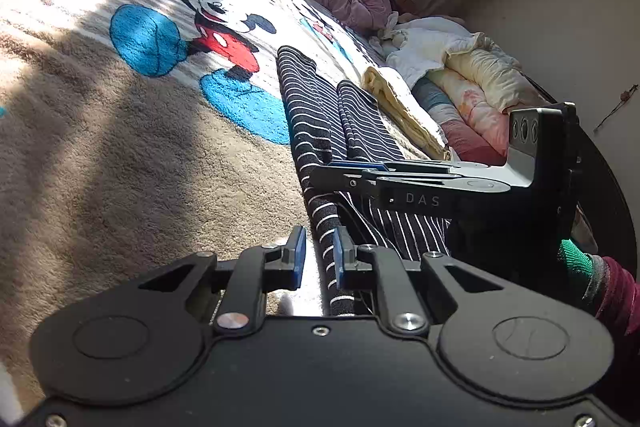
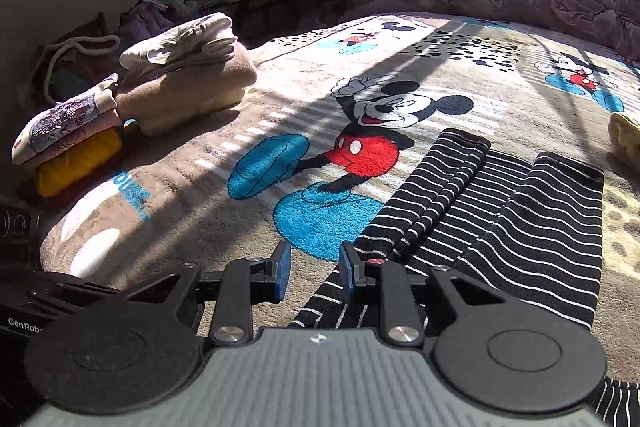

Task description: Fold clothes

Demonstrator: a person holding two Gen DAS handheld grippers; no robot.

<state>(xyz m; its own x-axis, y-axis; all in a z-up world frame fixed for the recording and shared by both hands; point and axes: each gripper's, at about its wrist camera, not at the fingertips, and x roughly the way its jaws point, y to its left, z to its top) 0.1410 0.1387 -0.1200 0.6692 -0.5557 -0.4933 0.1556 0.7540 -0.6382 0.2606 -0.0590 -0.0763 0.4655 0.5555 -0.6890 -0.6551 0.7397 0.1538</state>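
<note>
Sunlit cartoon-print blanket (image 2: 248,115) lies open left of both jaws. Striped black garment (image 2: 532,227) extends ahead-right, its near end hidden under the devices. Left gripper (image 1: 319,263) straddles one striped edge, parted; right gripper (image 2: 315,270) released, empty. Folded stacks (image 2: 132,107) sit far left.

Striped garment (image 2: 500,211) lies on cartoon-mouse blanket (image 2: 240,131).

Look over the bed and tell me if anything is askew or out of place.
Nothing stands out. The striped garment lies flat on the blanket, sleeves folded in. Folded clothes sit stacked at the blanket's edge. Both the left gripper and the right gripper are open.
</note>
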